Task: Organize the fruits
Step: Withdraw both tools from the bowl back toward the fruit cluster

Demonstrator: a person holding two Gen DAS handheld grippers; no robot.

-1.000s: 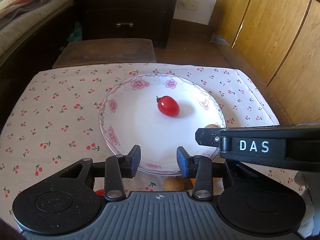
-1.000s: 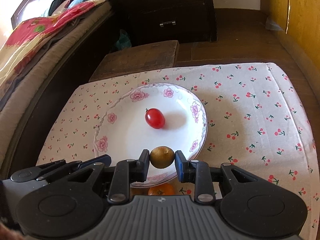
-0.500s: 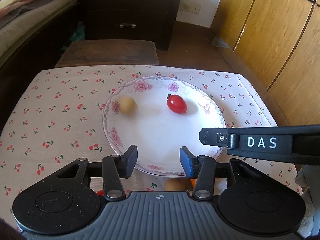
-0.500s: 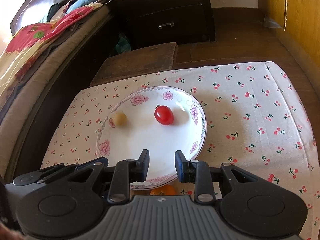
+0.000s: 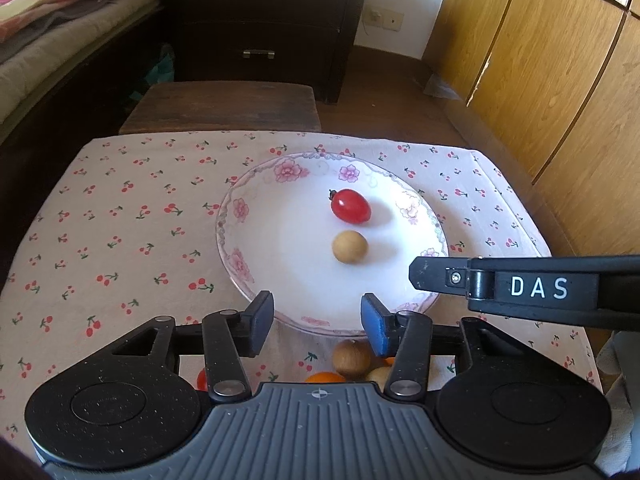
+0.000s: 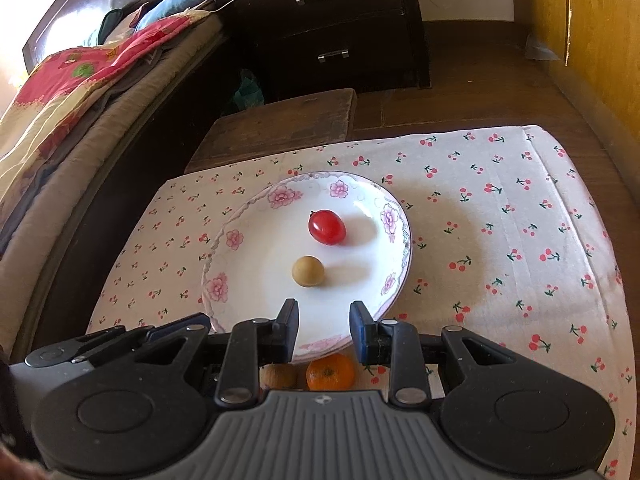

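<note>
A white flowered plate (image 5: pixel 240 240) (image 6: pixel 240 264) sits on the cherry-print tablecloth. On it lie a red cherry tomato (image 5: pixel 350 205) (image 6: pixel 327 227) and a round tan fruit (image 5: pixel 349 247) (image 6: pixel 307 271), close together. My left gripper (image 5: pixel 317 322) is open and empty over the plate's near rim. My right gripper (image 6: pixel 323 330) is open and empty at the near rim; its side shows in the left wrist view (image 5: pixel 520 288). In front of the plate lie a tan fruit (image 5: pixel 352 359) (image 6: pixel 278 376), an orange (image 5: pixel 324 377) (image 6: pixel 330 372) and part of a red fruit (image 5: pixel 201 379).
The tablecloth (image 5: pixel 120 240) covers a low table. A wooden stool (image 5: pixel 220 106) stands behind it, then a dark dresser (image 5: pixel 264 24). A bed (image 6: pixel 80 100) is on the left, wooden cabinet doors (image 5: pixel 540 80) on the right.
My right gripper opened and let go of the tan fruit. The fruit rolled to the plate's left side, then back to the middle beside the tomato. Both grippers drew back a little.
</note>
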